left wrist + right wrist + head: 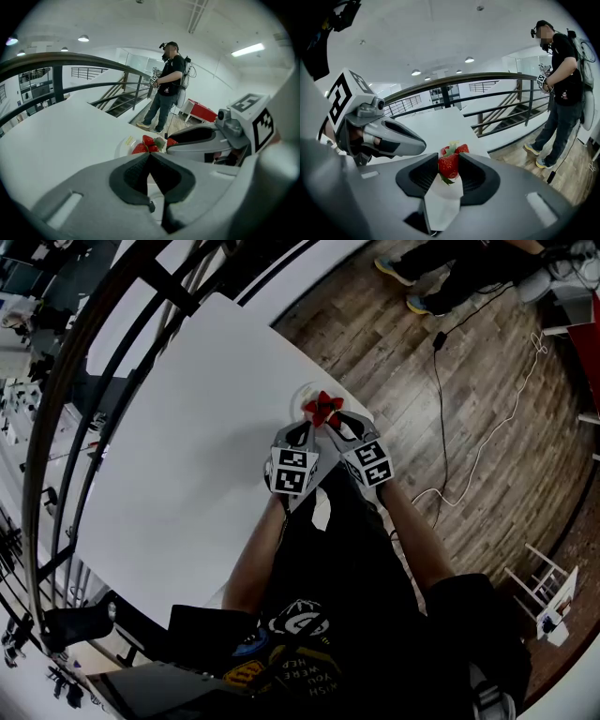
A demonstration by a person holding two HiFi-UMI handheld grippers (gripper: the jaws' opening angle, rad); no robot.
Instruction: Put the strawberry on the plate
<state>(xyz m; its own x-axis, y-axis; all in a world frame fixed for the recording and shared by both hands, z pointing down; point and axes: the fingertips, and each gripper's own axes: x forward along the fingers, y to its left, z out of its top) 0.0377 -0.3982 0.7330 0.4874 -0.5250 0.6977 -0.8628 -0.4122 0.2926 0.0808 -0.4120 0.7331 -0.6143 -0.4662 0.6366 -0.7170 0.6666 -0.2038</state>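
Note:
A red strawberry (448,166) with green leaves sits between the pads of my right gripper (449,159), which is shut on it. Just beyond it, two more strawberries (457,150) lie on the small white plate (123,146). In the head view the plate (302,393) is at the table's far edge with the red berries (323,409) on it, and both grippers point at it side by side. My left gripper (150,157) is shut with nothing between its pads, just short of the plate, close beside the right gripper (201,140).
The white table (187,446) ends just past the plate, with wooden floor and a black cable (441,409) below. A dark railing (487,77) runs beyond the table. A person (166,89) in dark clothes stands on the floor further off.

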